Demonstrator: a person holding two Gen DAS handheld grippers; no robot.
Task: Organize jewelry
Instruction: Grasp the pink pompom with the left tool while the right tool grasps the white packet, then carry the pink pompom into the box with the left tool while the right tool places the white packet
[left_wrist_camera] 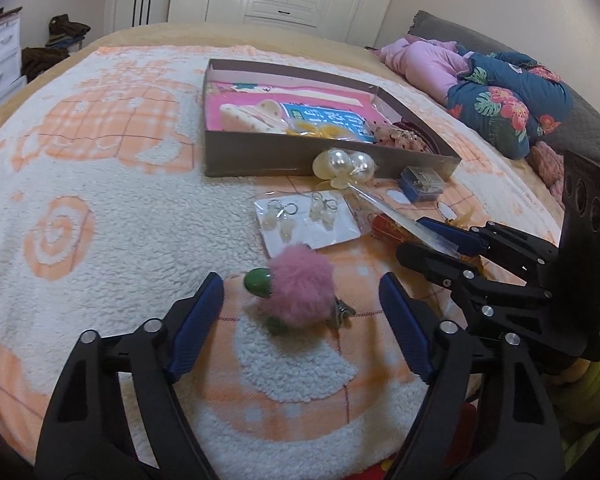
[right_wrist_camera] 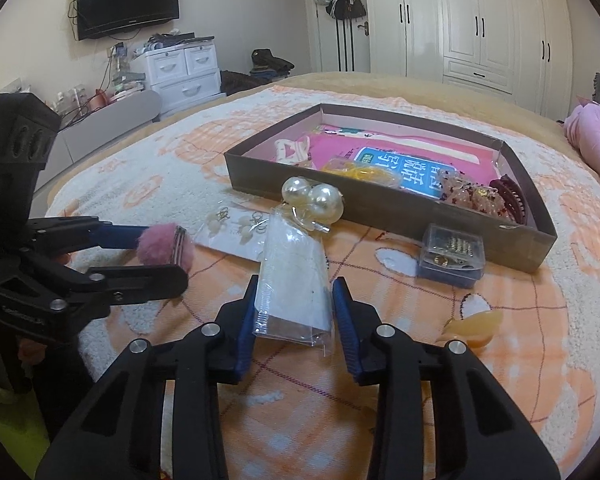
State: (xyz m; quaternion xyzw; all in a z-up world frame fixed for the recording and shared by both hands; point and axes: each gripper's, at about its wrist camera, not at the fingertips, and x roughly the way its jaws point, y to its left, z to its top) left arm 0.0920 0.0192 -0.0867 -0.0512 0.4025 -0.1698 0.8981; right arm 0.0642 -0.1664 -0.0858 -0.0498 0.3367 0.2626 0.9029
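The pink pompom clip lies on the bed's fleece blanket, with a green bead at its side, well short of the cardboard box that already holds hair ties and clips. The left tool straddles it, released: blanket shows between each blue pad and the fluff. To grip it well, the pads should sink past the fur and clamp the metal clip underneath. A pinch on fluff alone will likely slip on the lift, and the bead could roll away if nudged.

Just beside it lies the clear bag with the big pearl ornaments at its far end. The right tool has this bag between its pads, which stand close on its edges. Whether they already press on the film I cannot tell. The film is slick and the pearls weigh down the far end, so a firm bite further in would probably carry it better.

The earring cards and the small blue case lie near; lift both pieces straight up so nothing drags them
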